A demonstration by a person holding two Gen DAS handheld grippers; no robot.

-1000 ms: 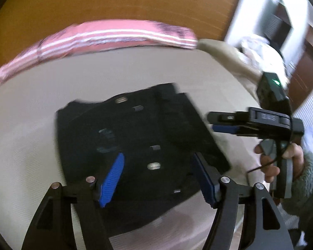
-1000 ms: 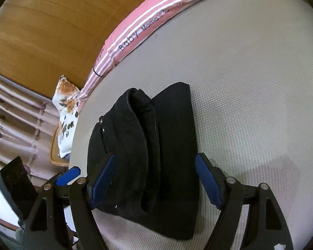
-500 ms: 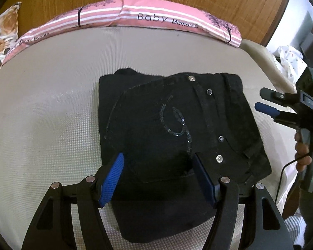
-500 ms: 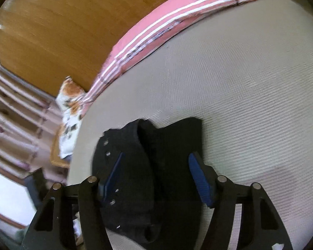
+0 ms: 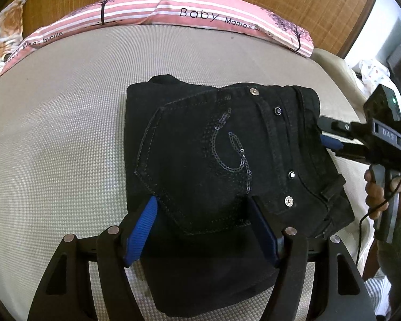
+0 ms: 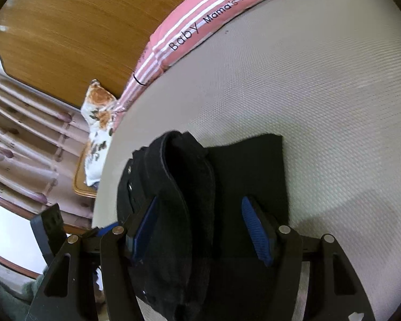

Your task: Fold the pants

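Bright daylight, sharp focus, fisheye-warped dark edges.

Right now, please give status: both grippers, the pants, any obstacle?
Left gripper open, empty. Right gripper open, empty. Black pants folded, flat on the mattress. Nothing in the way.

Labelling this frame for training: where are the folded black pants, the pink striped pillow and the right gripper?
folded black pants (image 5: 216, 157), left wrist view, sequined back pocket.
pink striped pillow (image 5: 200, 13), left wrist view, "Baby" lettering.
right gripper (image 6: 200, 230), right wrist view, midway between fingertips.
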